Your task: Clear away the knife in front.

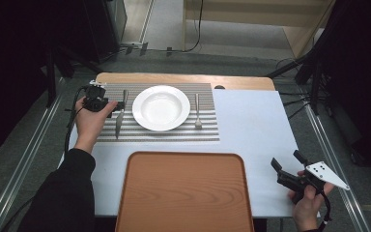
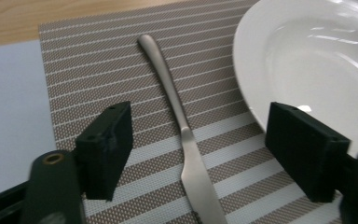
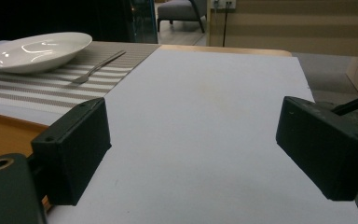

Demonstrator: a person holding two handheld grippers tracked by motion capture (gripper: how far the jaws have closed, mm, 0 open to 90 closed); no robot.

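Left claw (image 2: 198,154) straddles the table knife (image 2: 186,140), jaws apart and not yet touching it; knife lies flat on the striped placemat (image 2: 93,70) just beside the white plate (image 2: 307,60). Best to settle lower, centre the handle-blade junction between the pads and keep the far jaw off the plate rim before pinching. Right claw (image 3: 191,154) hangs wide and empty over the bench (image 3: 205,107).

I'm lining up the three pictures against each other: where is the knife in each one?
High view: the knife lies on the striped mat, left of the white plate, by the left gripper.
Left gripper view: centre, running from upper middle to the bottom edge between the open fingers.
Right gripper view: I can't find it.
Shared landmark: the white plate.
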